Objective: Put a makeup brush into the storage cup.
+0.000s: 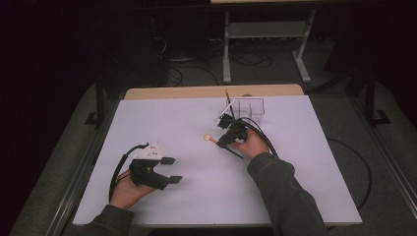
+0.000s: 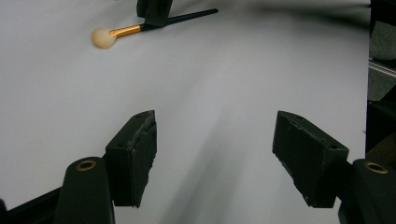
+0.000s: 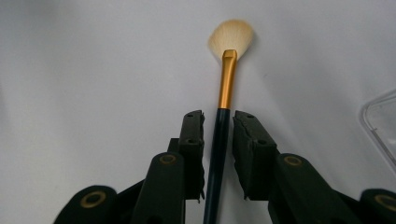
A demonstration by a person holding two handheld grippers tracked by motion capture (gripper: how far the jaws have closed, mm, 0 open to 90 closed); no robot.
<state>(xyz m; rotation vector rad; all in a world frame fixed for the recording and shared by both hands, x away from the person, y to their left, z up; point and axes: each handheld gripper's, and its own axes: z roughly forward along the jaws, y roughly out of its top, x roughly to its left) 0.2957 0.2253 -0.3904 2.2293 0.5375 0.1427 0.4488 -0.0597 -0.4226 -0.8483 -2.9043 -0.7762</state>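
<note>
My right gripper (image 3: pixel 218 140) has its jaws narrowed around the slim makeup brush with a dark handle, gold metal ferrule and pale fan of bristles (image 3: pixel 226 88), which lies flat on the white table (image 1: pixel 187 128). The handle runs straight up the gap between my two black pads; the pads sit just beside it on either side, and I cannot tell whether they already press on it or stand a hair apart. The ferrule and bristles stick out ahead of my jaw tips, and the tail of the handle runs back beneath my hand.

I judge the brush light and stiff along the handle, with a smooth, rounded shaft that could roll or slip if pinched off-centre. The bristles are soft and would splay, so the dark handle just behind the ferrule is the place to hold, squarely across the pads.

The clear plastic organiser box with dividers (image 1: pixel 246 107) stands just beyond and to the right of these jaws, with another thin stick already leaning in it.

My left gripper (image 1: pixel 167 170) rests well apart from the brush, its jaws spread wide over bare table and holding nothing.
</note>
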